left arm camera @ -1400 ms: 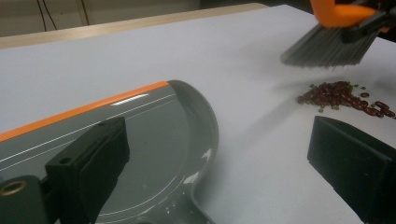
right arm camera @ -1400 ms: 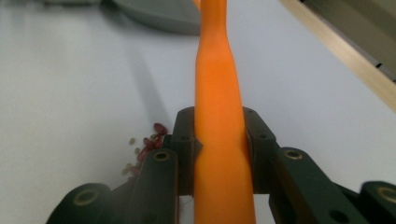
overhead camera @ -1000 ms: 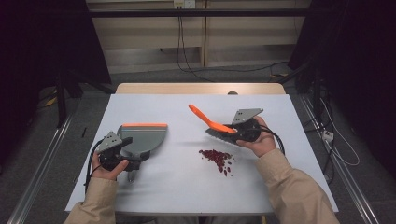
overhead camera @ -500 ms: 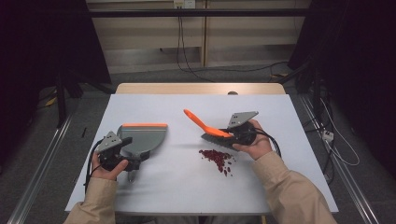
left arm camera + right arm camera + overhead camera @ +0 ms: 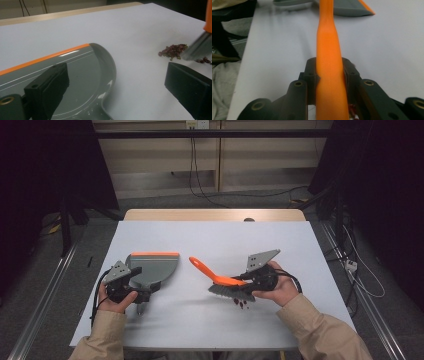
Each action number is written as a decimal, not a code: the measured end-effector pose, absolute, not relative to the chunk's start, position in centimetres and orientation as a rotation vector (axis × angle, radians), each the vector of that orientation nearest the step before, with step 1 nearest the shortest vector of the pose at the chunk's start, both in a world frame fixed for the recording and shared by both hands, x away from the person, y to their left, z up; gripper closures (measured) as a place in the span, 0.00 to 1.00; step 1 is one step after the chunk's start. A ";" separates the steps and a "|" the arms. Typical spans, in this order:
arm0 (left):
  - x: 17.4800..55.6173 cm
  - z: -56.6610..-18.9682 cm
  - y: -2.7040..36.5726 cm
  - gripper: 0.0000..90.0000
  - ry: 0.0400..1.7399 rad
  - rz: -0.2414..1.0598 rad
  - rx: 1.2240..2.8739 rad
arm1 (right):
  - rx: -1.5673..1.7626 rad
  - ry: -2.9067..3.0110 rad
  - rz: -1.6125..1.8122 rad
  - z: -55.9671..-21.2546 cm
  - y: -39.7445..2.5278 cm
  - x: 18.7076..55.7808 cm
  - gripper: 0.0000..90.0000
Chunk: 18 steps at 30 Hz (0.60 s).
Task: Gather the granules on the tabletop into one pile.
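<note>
Under the brush (image 5: 227, 285), red bits (image 5: 241, 303) lie partly hidden.

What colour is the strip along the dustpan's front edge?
Orange, on a grey dustpan; the strip shows best in the left gripper view.

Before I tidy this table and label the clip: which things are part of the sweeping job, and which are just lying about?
In the job:
orange-handled brush, clamped in the right gripper
grey plastic dustpan with orange lip, at the left gripper
small dark red bits

Just about:
black cables on the floor beyond the white table
</note>
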<state>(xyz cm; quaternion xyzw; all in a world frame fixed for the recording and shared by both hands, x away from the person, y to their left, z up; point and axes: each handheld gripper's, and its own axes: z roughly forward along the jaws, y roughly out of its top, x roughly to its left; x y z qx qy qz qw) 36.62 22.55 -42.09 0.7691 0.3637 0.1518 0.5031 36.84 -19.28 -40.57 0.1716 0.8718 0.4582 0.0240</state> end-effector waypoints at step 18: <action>36.7 -42.1 22.5 0.06 0.878 0.367 1.865 | 0.449 2.817 1.452 -42.9 -18.9 37.0 0.79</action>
